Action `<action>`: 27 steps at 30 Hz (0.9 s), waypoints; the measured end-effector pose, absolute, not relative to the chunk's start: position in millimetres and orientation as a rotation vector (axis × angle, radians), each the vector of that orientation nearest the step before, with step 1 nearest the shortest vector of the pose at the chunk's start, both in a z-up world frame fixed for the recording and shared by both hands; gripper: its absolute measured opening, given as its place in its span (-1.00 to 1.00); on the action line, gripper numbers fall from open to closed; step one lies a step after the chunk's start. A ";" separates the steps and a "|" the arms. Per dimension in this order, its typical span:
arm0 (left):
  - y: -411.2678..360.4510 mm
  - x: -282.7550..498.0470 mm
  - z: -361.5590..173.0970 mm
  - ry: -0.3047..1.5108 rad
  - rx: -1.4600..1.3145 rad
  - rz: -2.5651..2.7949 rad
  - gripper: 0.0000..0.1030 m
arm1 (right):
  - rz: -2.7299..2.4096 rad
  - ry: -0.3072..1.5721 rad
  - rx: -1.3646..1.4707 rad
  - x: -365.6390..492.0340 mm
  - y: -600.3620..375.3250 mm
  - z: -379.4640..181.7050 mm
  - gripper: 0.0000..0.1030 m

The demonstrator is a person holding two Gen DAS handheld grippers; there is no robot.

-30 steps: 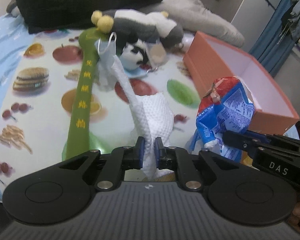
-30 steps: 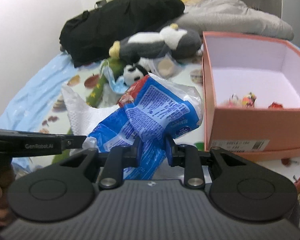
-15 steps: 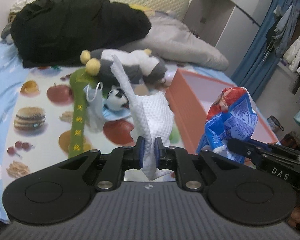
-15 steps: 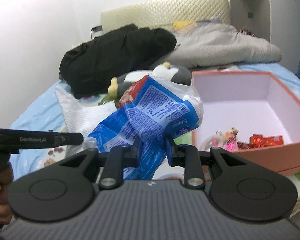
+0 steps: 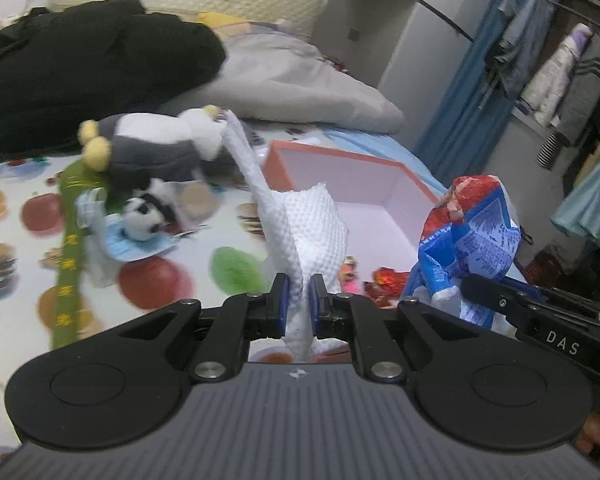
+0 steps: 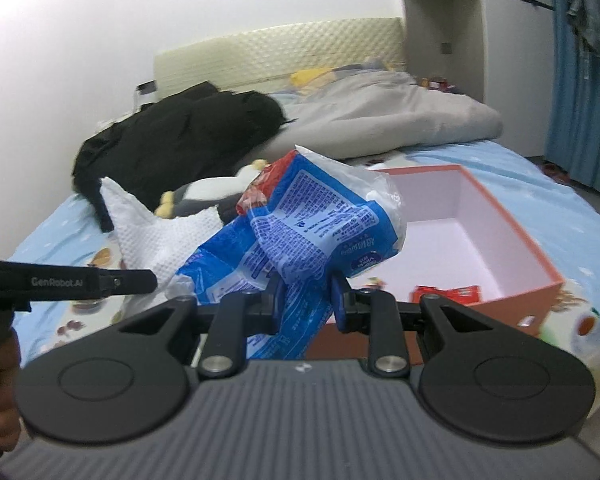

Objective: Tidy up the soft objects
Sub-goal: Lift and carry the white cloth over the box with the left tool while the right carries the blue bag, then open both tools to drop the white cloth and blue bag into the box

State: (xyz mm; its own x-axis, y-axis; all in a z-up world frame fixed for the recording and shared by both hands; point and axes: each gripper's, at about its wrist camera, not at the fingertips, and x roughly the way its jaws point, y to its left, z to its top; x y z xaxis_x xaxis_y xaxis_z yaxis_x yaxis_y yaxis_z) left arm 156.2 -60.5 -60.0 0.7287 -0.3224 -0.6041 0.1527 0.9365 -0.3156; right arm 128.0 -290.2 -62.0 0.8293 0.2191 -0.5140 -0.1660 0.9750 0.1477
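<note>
I had lifted both tongs up off the bed. My left gripper (image 5: 298, 304) pinched the tissue (image 5: 308, 232), my right gripper (image 6: 305, 300) squeezed the bag (image 6: 300, 224). Both hung near the box (image 6: 512, 216), ready to drop in.

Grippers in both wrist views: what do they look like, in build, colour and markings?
Both are matte black. The left gripper and right gripper each have a ribbed grey-black body, two round side discs, angular linkage arms with silver pivot screws, and blue pads on the fingers. Seen side-on, the left one's bar reads "GenRobot.AI"; the right one's reads "DAS". No cables or sleeves show.
</note>
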 end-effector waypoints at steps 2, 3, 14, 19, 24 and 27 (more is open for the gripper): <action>-72.4 165.8 -59.0 0.711 -0.244 -0.292 -0.74 | 0.187 0.556 0.104 132.0 -297.6 -62.1 -0.45; -78.2 171.5 -57.5 0.710 -0.243 -0.305 -0.74 | 0.178 0.554 0.105 133.9 -301.0 -62.0 -0.45; -126.9 249.3 -43.0 0.707 -0.200 -0.382 -0.74 | 0.128 0.596 0.160 198.0 -339.8 -75.5 -0.45; -147.9 285.4 -50.4 0.750 -0.133 -0.399 -0.73 | 0.133 0.644 0.185 223.8 -356.5 -84.1 -0.45; -159.1 320.4 -66.3 0.828 -0.110 -0.416 -0.73 | 0.139 0.704 0.158 250.8 -362.5 -93.1 -0.44; -167.3 340.3 -76.9 0.871 -0.090 -0.415 -0.73 | 0.150 0.760 0.182 267.6 -367.2 -96.7 -0.43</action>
